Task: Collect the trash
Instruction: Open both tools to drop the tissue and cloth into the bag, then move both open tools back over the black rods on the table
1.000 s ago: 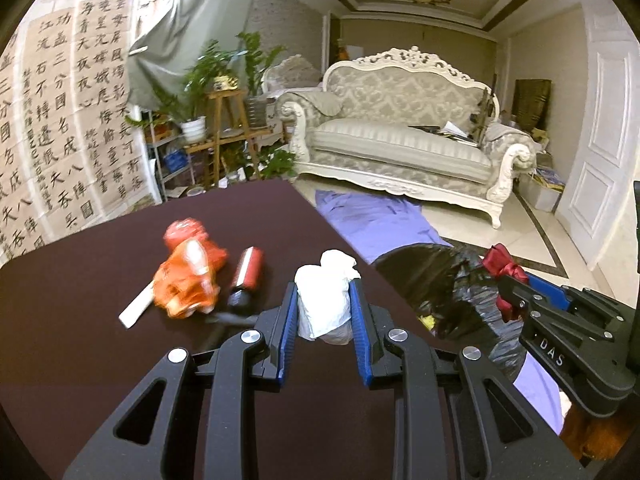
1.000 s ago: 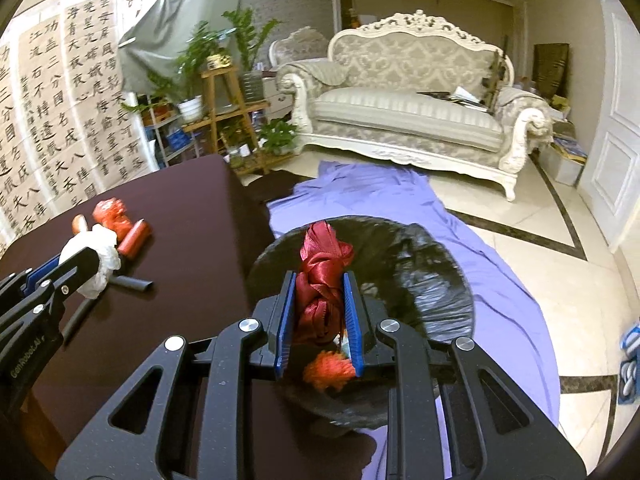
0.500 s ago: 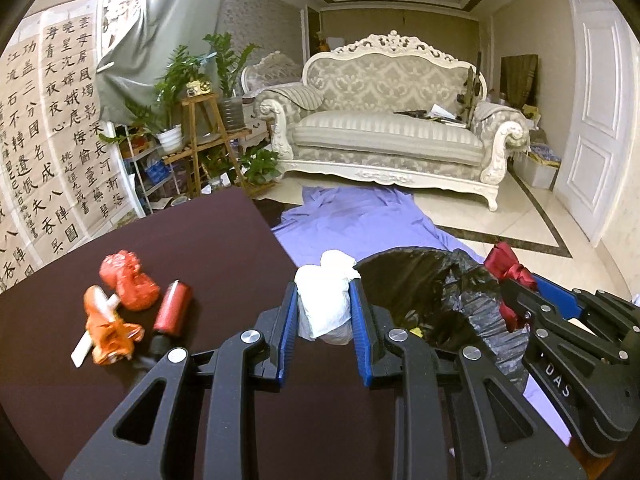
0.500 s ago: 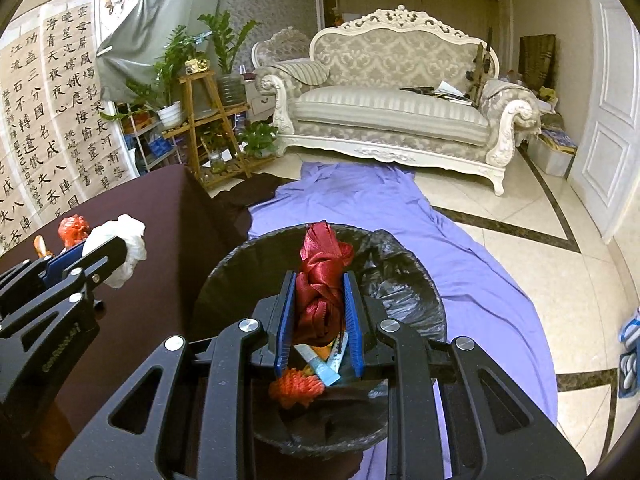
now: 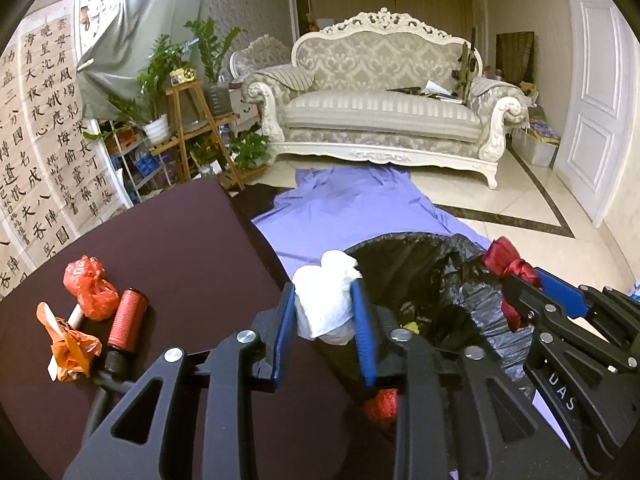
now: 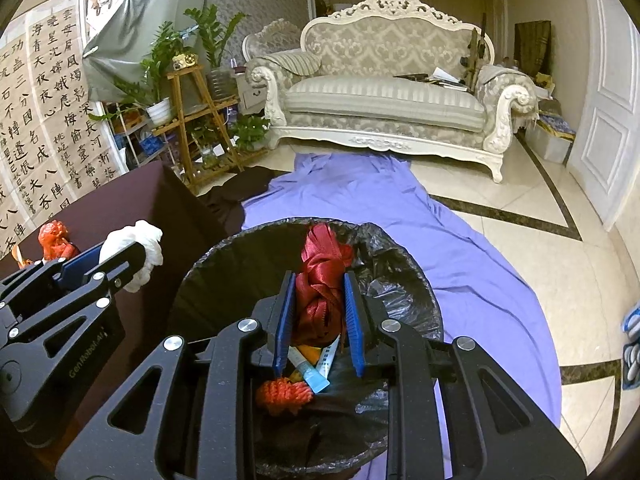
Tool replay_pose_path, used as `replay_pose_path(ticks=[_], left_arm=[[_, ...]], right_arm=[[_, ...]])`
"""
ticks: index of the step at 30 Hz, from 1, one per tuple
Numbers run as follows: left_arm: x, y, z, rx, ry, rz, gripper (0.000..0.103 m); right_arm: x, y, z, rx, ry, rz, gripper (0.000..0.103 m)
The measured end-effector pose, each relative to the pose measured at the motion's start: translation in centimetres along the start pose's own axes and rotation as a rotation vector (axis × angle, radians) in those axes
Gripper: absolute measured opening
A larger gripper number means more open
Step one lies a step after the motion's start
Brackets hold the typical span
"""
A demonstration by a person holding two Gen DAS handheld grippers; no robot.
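My left gripper point(image 5: 324, 312) is shut on a crumpled white tissue point(image 5: 326, 300) and holds it over the table's right edge, beside the bin. My right gripper point(image 6: 320, 304) is shut on a dark red ribbon bundle point(image 6: 322, 276) directly above the black-bagged trash bin point(image 6: 400, 280), which also shows in the left wrist view point(image 5: 420, 264). Inside the bin lie a red net ball point(image 6: 284, 394) and a blue-capped tube point(image 6: 310, 370). On the dark table point(image 5: 192, 248) remain a red plastic wad point(image 5: 88, 286), an orange wrapper point(image 5: 70, 344) and a red cylinder point(image 5: 128, 318).
A purple cloth point(image 6: 400, 208) covers the floor under and beyond the bin. A white sofa point(image 6: 388, 96) stands at the back. A wooden plant stand point(image 6: 192, 120) and a calligraphy hanging point(image 6: 36, 120) are at the left. A white door point(image 6: 608, 80) is at the right.
Both grippers have moved right, away from the table. The left one now reaches the table edge by the bin; the right one now hangs over the bin's middle, still holding the ribbon.
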State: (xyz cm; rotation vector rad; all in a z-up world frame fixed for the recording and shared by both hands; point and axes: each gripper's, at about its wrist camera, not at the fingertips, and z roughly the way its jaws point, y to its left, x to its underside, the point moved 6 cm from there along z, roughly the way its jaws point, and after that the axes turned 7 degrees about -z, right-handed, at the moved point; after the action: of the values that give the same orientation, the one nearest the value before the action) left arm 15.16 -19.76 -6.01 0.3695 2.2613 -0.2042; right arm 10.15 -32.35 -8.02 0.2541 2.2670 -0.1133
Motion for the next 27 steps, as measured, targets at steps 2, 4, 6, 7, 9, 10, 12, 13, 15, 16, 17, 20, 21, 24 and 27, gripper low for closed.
replay_pose_path(ticks=[2,4,6,7,9,10,12,13,15,16,17,20,21,24,27], left_arm=[[-0.1,0.2,0.0,-0.004,-0.003,-0.010,0.051],[-0.1,0.4,-0.2,-0.005,-0.010,-0.016,0.059],[-0.1,0.5,-0.3,-0.011,-0.014,-0.020,0.061],[-0.1,0.6,-0.4,-0.015,-0.017,-0.021,0.063],[-0.1,0.8,-0.5,-0.020,-0.022,-0.024,0.067],[-0.1,1.0,-0.7,-0.025,-0.024,-0.027,0.068],[0.0,1.3,-0.9,-0.032,-0.025,-0.031,0.069],[-0.1,1.5,-0.9,-0.034,-0.024,-0.034,0.070],[0.1,2.0,-1.3,-0.043,-0.023,-0.042,0.070],[0.2,2.3,-1.5,-0.047,-0.023,-0.045,0.070],[0.3,2.7,-1.8,-0.052,-0.021,-0.050,0.070],[1.0,4.1,-2.7,-0.067,-0.014,-0.071,0.070],[1.3,4.7,-3.1,-0.075,-0.012,-0.076,0.070],[2.5,6.6,-3.9,-0.109,0.004,-0.090,0.070],[3.7,8.8,-4.8,-0.141,0.017,-0.120,0.070]], right_arm=[[0.1,-0.1,0.1,0.004,0.000,0.006,0.031],[0.2,-0.4,0.0,0.008,-0.002,0.013,0.035],[0.3,-0.5,-0.1,0.010,-0.001,0.019,0.036],[0.2,-0.6,0.0,0.011,0.000,0.022,0.036],[0.3,-0.6,-0.1,0.011,0.001,0.023,0.037],[0.3,-0.6,-0.2,0.012,0.001,0.021,0.037],[0.4,-0.6,-0.2,0.011,0.002,0.020,0.037],[0.4,-0.5,-0.3,0.009,0.003,0.020,0.037],[0.5,-0.2,-0.5,0.004,0.005,0.019,0.037],[0.5,0.0,-0.6,0.000,0.006,0.018,0.037],[0.6,0.2,-0.7,-0.004,0.007,0.017,0.038],[0.9,1.1,-1.1,-0.029,0.013,0.019,0.038],[1.0,1.5,-1.3,-0.043,0.017,0.020,0.038],[1.3,3.3,-1.5,-0.078,0.026,0.008,0.039],[1.6,4.9,-1.8,-0.105,0.033,-0.011,0.039]])
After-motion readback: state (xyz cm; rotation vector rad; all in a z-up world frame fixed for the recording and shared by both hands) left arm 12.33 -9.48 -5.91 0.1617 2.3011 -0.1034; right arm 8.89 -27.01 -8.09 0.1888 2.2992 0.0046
